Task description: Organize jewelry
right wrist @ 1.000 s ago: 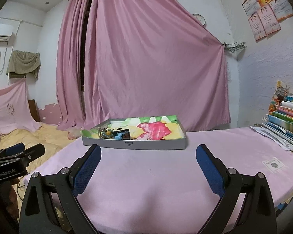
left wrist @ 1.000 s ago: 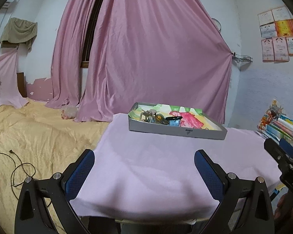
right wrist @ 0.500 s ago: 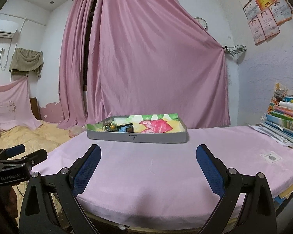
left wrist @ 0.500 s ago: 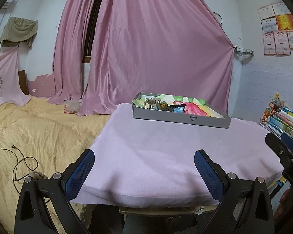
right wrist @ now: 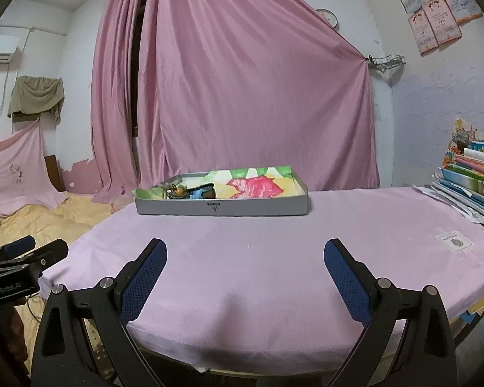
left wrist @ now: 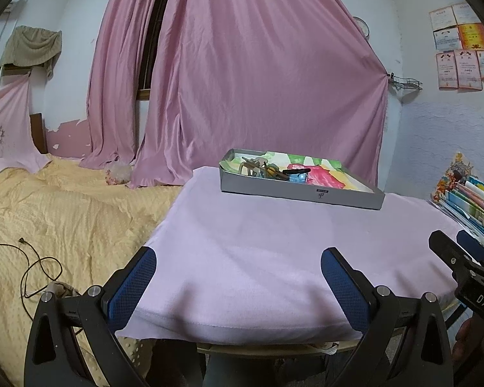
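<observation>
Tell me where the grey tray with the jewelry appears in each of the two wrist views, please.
Left wrist view: the grey tray sits right of centre at mid-height, on the far part of the pink tablecloth, seen at an angle.
Right wrist view: the same tray sits near centre, its long side facing the camera.
Shared landmark: the pink curtain hangs behind it.

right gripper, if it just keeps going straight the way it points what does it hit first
Probably the grey tray. The right gripper is open and empty over the near edge of the pink tablecloth, aimed across bare cloth at the tray's front wall. It could graze the cloth first; depth is unclear.
</observation>
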Demonstrator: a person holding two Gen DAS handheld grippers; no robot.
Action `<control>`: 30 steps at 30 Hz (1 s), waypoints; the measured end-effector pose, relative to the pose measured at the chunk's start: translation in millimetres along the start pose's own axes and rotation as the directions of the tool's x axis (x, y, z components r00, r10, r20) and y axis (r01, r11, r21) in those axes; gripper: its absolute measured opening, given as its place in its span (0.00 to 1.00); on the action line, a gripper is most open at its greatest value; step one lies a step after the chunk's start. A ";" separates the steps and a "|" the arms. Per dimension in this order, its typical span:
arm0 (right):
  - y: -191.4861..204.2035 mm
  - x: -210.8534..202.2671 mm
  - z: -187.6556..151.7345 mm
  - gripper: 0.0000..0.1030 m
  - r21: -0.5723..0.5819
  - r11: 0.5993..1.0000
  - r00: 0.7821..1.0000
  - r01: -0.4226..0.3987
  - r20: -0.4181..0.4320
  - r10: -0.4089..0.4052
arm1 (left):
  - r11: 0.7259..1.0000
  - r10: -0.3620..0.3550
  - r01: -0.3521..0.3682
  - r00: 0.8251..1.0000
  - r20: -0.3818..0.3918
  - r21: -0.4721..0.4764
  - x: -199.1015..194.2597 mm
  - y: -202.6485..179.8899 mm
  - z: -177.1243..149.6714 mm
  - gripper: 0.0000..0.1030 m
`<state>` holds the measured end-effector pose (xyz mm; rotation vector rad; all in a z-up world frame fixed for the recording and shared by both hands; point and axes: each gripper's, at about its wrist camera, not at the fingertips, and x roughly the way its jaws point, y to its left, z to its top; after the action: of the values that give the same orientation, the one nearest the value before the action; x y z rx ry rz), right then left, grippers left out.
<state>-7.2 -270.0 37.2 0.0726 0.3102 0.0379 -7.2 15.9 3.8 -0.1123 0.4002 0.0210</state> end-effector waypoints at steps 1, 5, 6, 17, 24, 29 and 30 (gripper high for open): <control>1.6 1.1 -0.2 0.93 -0.001 1.000 1.000 -0.001 -0.003 0.001 | 1.000 0.000 0.000 1.000 0.000 -0.001 0.0 0.4 -0.1 0.99; 3.0 4.0 -2.3 0.93 -0.005 1.000 1.000 -0.006 -0.012 0.006 | 1.000 0.002 -0.002 1.000 -0.001 0.000 -0.3 0.5 -0.4 0.99; 3.7 4.4 -2.9 0.93 -0.006 1.000 1.000 -0.006 -0.013 0.006 | 1.000 0.002 -0.002 1.000 -0.001 0.000 -0.4 0.6 -0.5 0.99; 6.1 6.9 -3.2 0.93 -0.001 1.000 1.000 -0.009 -0.021 0.009 | 1.000 0.000 0.000 1.000 -0.004 -0.002 0.9 0.2 -1.0 0.99; 7.0 6.9 -3.3 0.93 -0.001 1.000 1.000 -0.009 -0.026 0.008 | 1.000 -0.001 0.001 1.000 -0.006 -0.002 0.8 0.0 -1.3 0.99; 6.6 6.6 -3.0 0.93 0.000 1.000 1.000 -0.008 -0.025 0.008 | 1.000 -0.001 0.001 1.000 -0.007 -0.003 1.2 -0.3 -2.3 0.99; 7.1 6.5 -3.3 0.93 0.000 1.000 1.000 -0.008 -0.026 0.008 | 1.000 -0.001 0.001 1.000 -0.007 -0.003 0.7 -0.4 -2.7 0.99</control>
<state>-2.2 -262.5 32.7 0.0732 0.3355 0.0468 -7.6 15.2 1.1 -0.1152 0.4068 0.0206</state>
